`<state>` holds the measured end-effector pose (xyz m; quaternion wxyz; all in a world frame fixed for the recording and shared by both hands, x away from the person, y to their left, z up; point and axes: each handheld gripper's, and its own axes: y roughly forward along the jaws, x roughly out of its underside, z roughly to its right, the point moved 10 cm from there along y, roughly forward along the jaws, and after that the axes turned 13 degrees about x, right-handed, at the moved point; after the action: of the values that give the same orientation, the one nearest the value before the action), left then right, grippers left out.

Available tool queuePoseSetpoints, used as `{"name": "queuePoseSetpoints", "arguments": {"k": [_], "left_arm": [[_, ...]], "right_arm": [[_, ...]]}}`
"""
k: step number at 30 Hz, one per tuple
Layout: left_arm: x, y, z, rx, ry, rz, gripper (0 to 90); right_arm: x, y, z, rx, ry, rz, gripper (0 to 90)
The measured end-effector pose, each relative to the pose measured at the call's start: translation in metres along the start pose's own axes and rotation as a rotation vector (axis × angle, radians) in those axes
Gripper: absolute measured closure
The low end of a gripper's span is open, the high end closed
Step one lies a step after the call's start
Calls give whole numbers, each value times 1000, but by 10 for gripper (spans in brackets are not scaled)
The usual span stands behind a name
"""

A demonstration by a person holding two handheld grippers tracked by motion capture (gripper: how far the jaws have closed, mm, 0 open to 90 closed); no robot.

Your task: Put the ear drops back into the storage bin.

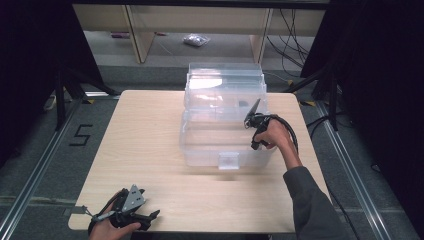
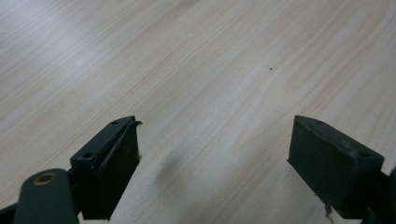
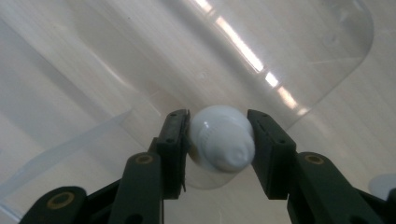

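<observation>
High view is showing a clear plastic box sitting at the centre of a pale wooden table, its lid standing open toward the top of the frame; the right gripper is reaching over the box's right wall, right of centre; in the right gripper view its jaws are clamping a small white rounded object at mid-frame, with clear plastic lying behind it; the left gripper is resting at the lower left of the table, well apart from the box; in the left gripper view its jaws are standing wide over bare wood, holding nothing.
</observation>
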<state>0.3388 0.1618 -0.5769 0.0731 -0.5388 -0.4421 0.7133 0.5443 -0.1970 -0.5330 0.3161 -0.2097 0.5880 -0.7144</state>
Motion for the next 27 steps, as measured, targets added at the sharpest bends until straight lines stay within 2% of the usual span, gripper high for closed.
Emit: {"name": "queuePoseSetpoints", "arguments": {"k": [2,5,6,7,8,9,10,12,13,15,17,19,20,24,25,27], "left_arm": [[0,0,0,2,-3,1,156],[0,0,1,2,-3,3,157],[0,0,0,1,-2,3,157],[0,0,0,1,-3,3,157],[0,0,0,1,-3,2,157],[0,1,0,4,-4,2,156],[1,1,0,7,-1,-10,156],[0,1,1,8,-1,-6,157],[0,0,0,6,-1,-6,157],[0,0,0,0,-5,4,156],[0,0,0,3,-4,-2,157],[0,0,0,0,-4,4,157],[0,1,0,4,-3,2,157],[0,0,0,3,-6,-2,157],[0,0,0,-2,-7,4,157],[0,1,0,-9,-18,2,157]], "right_arm": [[2,-1,3,24,5,-13,596],[2,-4,3,26,24,8,569],[3,-5,5,38,15,5,556],[3,-6,5,46,22,16,525],[3,-10,4,54,49,6,494],[3,-13,4,52,61,16,478],[3,-13,7,58,41,36,455],[1,-21,6,70,87,42,397],[-2,-23,9,83,72,95,383],[-3,-30,7,63,72,127,370],[-2,-36,5,57,82,144,356],[-1,-40,5,62,71,167,346],[-1,-43,3,55,83,168,346],[-1,-50,1,44,70,201,331],[-1,-53,-1,43,80,206,328],[-1,-56,-1,50,60,232,318]]}}
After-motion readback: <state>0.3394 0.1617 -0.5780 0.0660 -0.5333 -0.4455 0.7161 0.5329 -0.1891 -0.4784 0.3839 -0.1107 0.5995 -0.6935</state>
